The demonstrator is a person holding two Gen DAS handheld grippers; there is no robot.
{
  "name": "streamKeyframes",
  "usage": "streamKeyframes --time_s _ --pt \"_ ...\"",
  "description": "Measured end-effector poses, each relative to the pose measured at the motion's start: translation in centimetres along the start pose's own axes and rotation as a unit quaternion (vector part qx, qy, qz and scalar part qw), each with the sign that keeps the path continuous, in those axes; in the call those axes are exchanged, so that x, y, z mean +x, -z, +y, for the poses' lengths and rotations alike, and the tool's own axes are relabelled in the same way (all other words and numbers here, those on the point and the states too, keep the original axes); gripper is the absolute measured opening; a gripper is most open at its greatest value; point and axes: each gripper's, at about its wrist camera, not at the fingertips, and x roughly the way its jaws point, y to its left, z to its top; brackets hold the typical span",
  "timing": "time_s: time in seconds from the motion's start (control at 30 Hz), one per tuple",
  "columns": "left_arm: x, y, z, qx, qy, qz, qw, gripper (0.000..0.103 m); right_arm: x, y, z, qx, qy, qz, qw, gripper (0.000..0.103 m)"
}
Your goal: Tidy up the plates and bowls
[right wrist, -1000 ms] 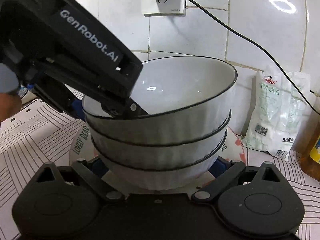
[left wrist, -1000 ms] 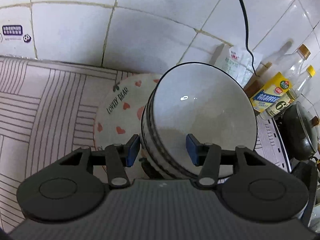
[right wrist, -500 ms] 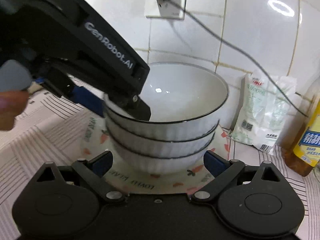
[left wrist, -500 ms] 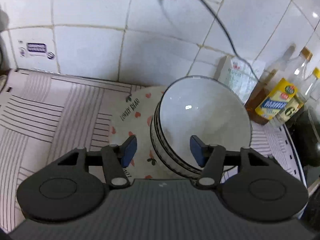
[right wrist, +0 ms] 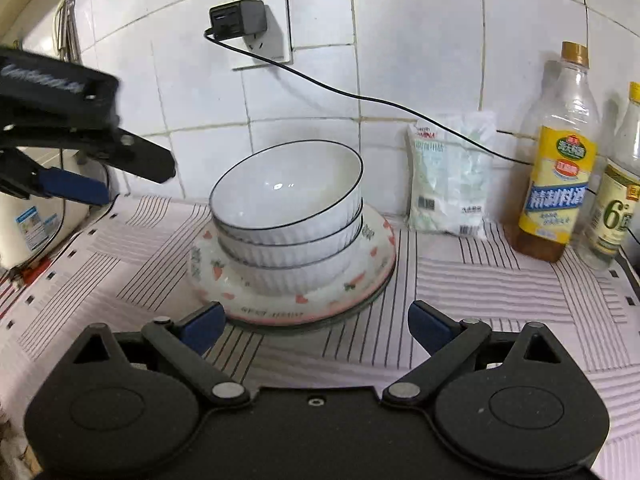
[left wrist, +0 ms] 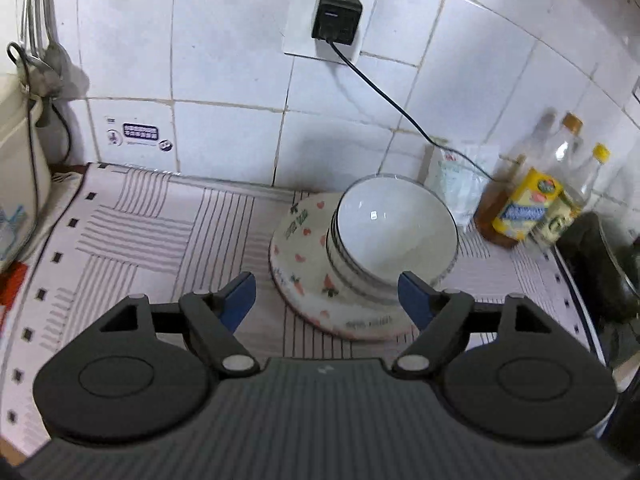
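Showing only rightward, left tool beside stacked bowls

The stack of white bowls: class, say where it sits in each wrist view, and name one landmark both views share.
Left wrist: stack of white bowls right of centre, on the heart-patterned plate.
Right wrist: stack at centre, on that plate.
Shared landmark: black wall charger above.

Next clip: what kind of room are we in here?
Most likely a home kitchen counter: white tiled wall, condiment bottles beside a dark pan, and stacked bowls on a heart-patterned plate over a striped counter cloth.
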Motion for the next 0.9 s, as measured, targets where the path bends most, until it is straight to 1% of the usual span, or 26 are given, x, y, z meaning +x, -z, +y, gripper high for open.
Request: streamKeyframes --time_s 0.07,0.2,0.3,0.43,0.47,0.63,0.73,0.83,0.9 --pt "-1.5 0.2 0.0 0.003 -0.018 0.006 0.9998 0.078 -1.0 -0.1 -0.3 0.000 0.005 -0.006 1.000 0.100" --pt "-4.3 0.5 0.0 0.005 -0.027 0.017 0.9995 0.080 -4.1 -0.7 -0.1 0.004 0.012 -0.012 1.000 0.100" --pt "-6.7 0.7 -0.2 0.012 -0.037 0.013 0.9992 0.085 -6.6 -1.5 0.0 0.006 0.023 -0.016 1.000 0.101" --pt "-9.9 0.9 -0.5 0.012 -0.050 0.003 0.9987 0.097 -9.2 -2.2 -0.1 0.027 0.049 -0.015 0.998 0.103" --pt "-10.6 0.9 -0.6 0.015 -0.055 0.002 0.9984 0.098 -9.8 -2.4 -0.1 0.033 0.053 -0.013 0.998 0.103" --pt "-13.6 1.5 -1.2 0.025 -0.076 0.002 0.9968 0.099 -12.9 -2.8 -0.5 0.059 0.075 -0.003 0.995 0.103" --pt "-15.0 1.9 -1.4 0.031 -0.082 0.007 0.9961 0.099 -14.8 -2.9 -0.2 0.053 0.079 -0.004 0.995 0.103" --pt "-16.4 2.6 -1.5 0.037 -0.087 0.007 0.9955 0.099 -16.7 -2.9 0.3 0.053 0.098 -0.007 0.994 0.103" --pt "-17.2 3.0 -1.6 0.042 -0.090 0.007 0.9950 0.099 -17.9 -2.9 0.3 0.071 0.092 -0.003 0.993 0.103"
